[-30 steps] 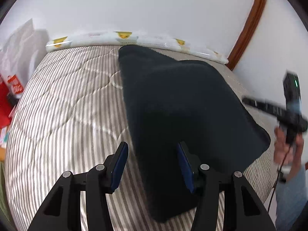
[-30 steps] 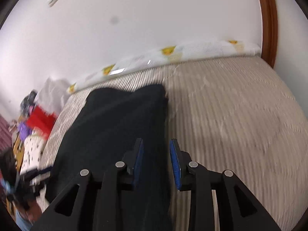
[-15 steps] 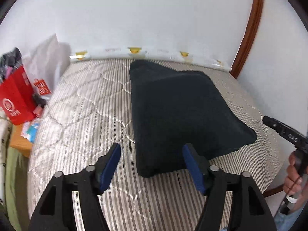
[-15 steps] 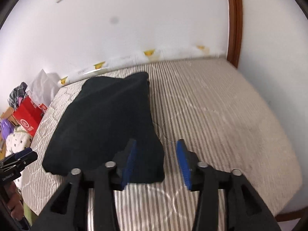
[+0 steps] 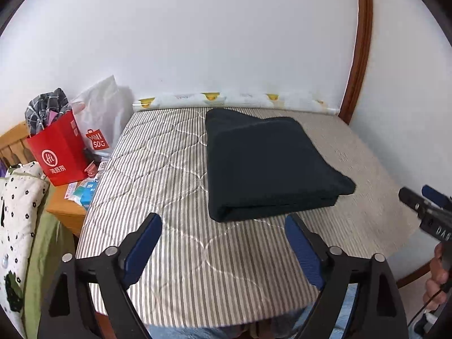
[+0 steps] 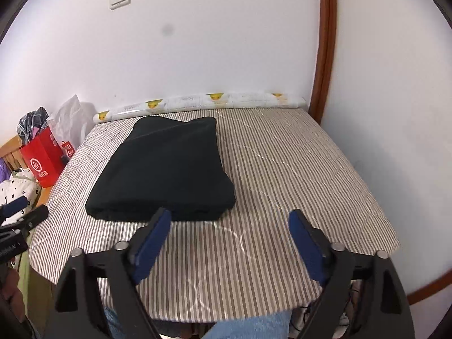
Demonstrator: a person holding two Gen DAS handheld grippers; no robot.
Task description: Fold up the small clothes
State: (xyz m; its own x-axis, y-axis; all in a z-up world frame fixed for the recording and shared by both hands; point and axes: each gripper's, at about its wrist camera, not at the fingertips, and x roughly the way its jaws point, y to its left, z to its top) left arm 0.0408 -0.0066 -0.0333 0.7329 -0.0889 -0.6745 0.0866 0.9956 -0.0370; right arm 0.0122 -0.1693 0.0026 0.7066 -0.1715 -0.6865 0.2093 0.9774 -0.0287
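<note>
The dark garment (image 5: 268, 166) lies folded into a thick, tidy rectangle on the bed (image 5: 169, 175), towards the far edge and nearer the far right corner than the left as my left camera shows it. Its near folded edge is square to me and its layers sit stacked with no loose sleeve or hem showing, so I judge this piece done. No other clothes wait on the bed; whether more are to come I cannot tell.

My left tool (image 5: 223, 243) hangs over the near edge of the bed with its jaws spread wide and nothing between them; they have just been opening. My right tool (image 6: 230, 237) is the same: jaws wide apart, just opened, empty, clear of the cloth, with the garment's near right corner beyond its left pad.

The bed carries a striped, quilted cover, flat and smooth around the garment. A rolled cloth with yellow duck prints (image 5: 234, 101) lies along the far edge against the white wall. A brown wooden door frame (image 5: 358, 56) stands by the far right corner. Beside the left edge sit a red paper bag (image 5: 59, 152), a white plastic bag (image 5: 104, 113) and a low wooden stand cluttered with small packets.
</note>
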